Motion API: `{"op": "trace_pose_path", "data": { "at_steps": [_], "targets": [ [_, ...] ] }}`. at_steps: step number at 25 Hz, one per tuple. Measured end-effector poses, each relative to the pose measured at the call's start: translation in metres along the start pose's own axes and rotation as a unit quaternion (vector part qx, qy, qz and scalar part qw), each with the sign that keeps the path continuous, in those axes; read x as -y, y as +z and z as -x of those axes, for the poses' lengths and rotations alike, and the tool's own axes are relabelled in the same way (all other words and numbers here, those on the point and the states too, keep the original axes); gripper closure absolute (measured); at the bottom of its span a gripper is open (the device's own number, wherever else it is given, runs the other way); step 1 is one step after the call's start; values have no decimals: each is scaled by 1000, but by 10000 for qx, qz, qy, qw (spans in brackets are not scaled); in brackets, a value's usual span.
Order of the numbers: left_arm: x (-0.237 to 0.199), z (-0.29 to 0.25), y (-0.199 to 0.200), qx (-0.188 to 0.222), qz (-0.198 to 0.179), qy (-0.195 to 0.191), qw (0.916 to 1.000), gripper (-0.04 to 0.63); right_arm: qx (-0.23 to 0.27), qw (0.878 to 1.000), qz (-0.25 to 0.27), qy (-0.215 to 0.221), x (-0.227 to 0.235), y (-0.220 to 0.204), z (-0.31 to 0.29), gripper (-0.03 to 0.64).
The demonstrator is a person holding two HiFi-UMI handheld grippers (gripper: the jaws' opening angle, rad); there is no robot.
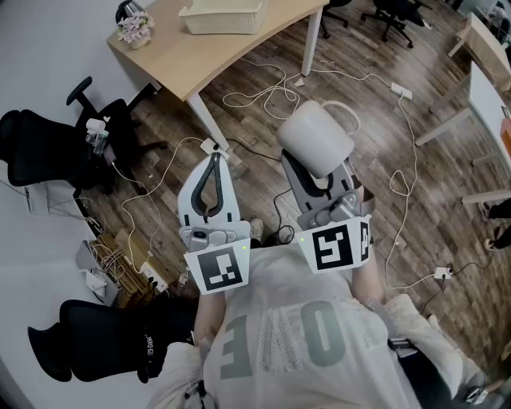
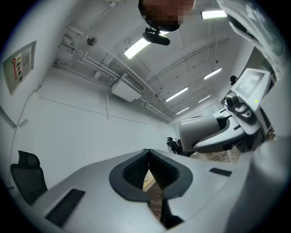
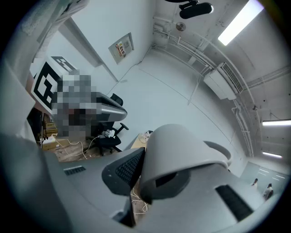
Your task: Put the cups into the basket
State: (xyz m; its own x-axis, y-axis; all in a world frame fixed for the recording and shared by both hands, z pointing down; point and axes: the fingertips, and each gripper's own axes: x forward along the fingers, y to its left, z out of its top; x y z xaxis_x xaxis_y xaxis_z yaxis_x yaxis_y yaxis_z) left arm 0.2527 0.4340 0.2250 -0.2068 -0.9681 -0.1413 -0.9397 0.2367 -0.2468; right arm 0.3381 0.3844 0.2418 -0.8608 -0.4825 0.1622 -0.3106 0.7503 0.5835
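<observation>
In the head view a white cup (image 1: 314,136) with a handle lies tilted between the jaws of my right gripper (image 1: 318,172), which is shut on it above the floor. The right gripper view shows the same cup (image 3: 179,154) filling the space between the pads. My left gripper (image 1: 214,160) hangs beside it to the left with its jaws together and nothing in them; its tips (image 2: 148,152) meet in the left gripper view. The cream basket (image 1: 223,17) stands on the wooden table (image 1: 184,56) at the far top, well ahead of both grippers.
A small pot of flowers (image 1: 134,29) sits at the table's left corner. Black office chairs (image 1: 56,148) stand at the left, another chair (image 1: 88,339) lower left. White cables (image 1: 263,92) and a power strip (image 1: 401,90) lie over the wooden floor. More tables (image 1: 487,88) are at the right.
</observation>
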Motion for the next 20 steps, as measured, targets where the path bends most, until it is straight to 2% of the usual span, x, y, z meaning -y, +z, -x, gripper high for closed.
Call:
{"op": "trace_pose_path", "data": {
  "at_steps": [8, 12, 15, 17, 20],
  "targets": [
    [5, 21, 0, -70, 6, 313, 9995, 588, 60, 9997, 138, 215, -9, -4, 16, 583],
    [14, 28, -3, -137, -16, 445, 9989, 588, 131, 9993, 24, 349, -9, -14, 32, 583],
    [23, 31, 0, -33, 28, 545, 9985, 588, 160, 9992, -79, 370, -8, -27, 50, 583],
    [34, 30, 2, 62, 46, 543, 9985, 588, 134, 9990, -219, 355, -4, -39, 58, 583],
    [51, 32, 1, -7, 101, 513, 9986, 588, 16, 9984, -262, 499, -5, -50, 67, 583]
  ]
}}
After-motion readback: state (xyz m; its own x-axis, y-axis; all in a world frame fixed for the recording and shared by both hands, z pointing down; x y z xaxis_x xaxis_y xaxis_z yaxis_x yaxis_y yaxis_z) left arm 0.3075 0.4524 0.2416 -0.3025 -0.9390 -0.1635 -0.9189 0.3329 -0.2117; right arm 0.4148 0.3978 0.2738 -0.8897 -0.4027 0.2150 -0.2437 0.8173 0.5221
